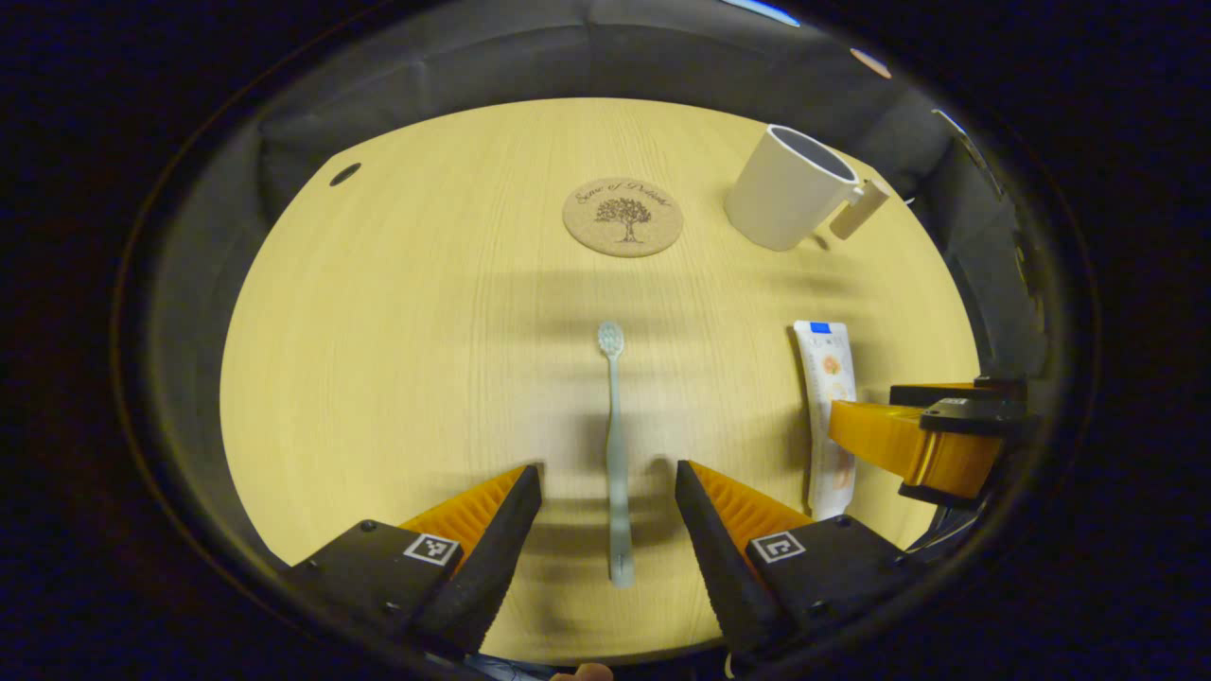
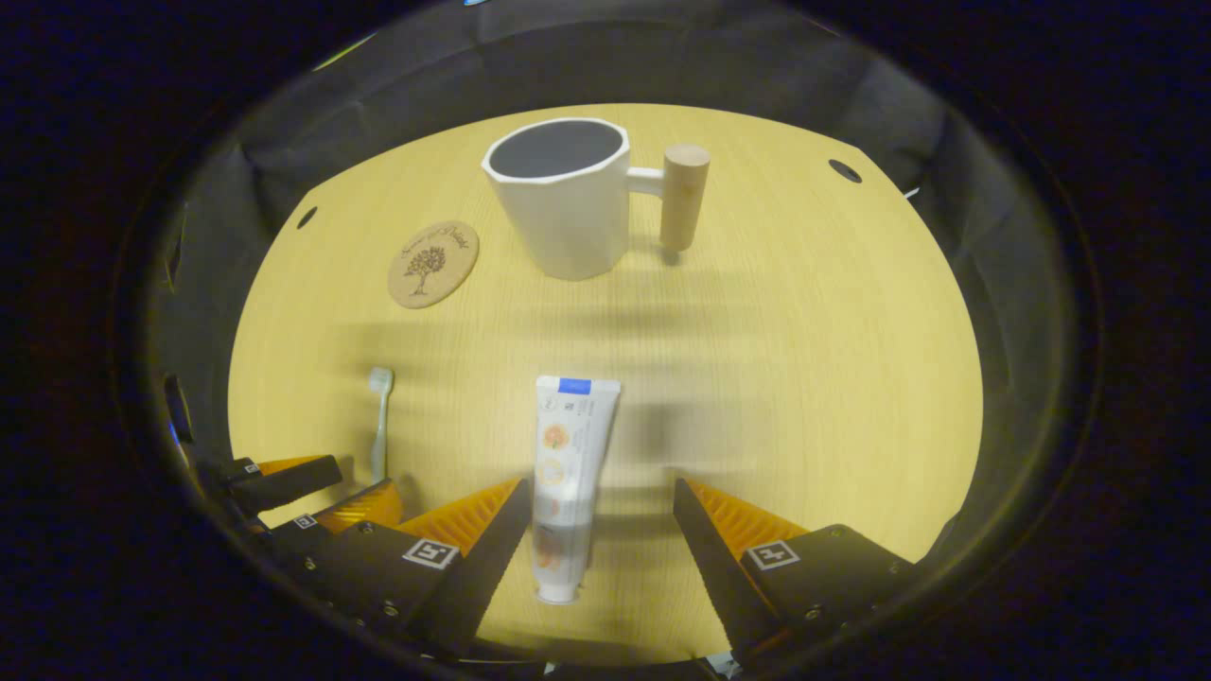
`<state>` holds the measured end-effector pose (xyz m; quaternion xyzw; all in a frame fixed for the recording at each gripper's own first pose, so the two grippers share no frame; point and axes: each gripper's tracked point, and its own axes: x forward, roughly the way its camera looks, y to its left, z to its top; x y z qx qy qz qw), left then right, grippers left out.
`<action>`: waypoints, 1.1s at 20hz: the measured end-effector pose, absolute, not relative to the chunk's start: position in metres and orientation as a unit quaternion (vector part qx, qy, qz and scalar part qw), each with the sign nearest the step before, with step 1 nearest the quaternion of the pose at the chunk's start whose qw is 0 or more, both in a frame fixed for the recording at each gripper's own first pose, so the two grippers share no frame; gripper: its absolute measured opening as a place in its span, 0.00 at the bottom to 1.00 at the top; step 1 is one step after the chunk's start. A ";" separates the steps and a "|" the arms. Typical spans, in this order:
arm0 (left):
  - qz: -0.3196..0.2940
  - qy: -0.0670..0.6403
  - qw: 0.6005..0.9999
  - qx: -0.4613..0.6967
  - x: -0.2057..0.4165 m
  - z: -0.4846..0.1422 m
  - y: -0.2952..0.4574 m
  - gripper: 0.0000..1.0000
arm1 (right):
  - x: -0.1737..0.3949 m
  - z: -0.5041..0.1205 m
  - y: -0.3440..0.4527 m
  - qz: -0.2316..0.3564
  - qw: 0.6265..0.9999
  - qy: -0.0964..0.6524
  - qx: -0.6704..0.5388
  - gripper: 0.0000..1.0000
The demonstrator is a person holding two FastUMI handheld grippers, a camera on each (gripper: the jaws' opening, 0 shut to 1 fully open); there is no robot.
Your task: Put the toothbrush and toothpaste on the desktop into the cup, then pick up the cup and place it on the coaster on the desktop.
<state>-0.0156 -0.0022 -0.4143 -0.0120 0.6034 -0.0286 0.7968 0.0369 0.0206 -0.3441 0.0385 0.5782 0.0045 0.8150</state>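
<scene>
In the left gripper view, the left gripper sits at the bottom of the frame with its 2 fingers spread wide apart, holding nothing. The toothbrush lies flat on the counter between them, touching neither finger, its bristle head pointing toward the centre of the frame. Above it, in the upper middle, lies the round cork coaster with a tree printed on it. The white cup stands in the upper right, its wooden handle on its right side. The toothpaste lies flat at the right of the frame, and the right gripper comes in from the right edge, partly covering the tube.

In the right gripper view, the right gripper is likewise wide open at the bottom of the frame. The toothpaste lies flat between its fingers, cap end toward the bottom, close beside the left-hand finger; contact cannot be told. The cup stands in the upper middle, empty, with the coaster to its left. The toothbrush lies at the lower left, just above the left gripper.
</scene>
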 end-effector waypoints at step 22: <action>-0.026 0.684 0.729 0.023 -0.018 -0.424 -0.002 0.44 | 0.026 -0.357 0.001 -0.029 0.765 0.643 0.042 0.71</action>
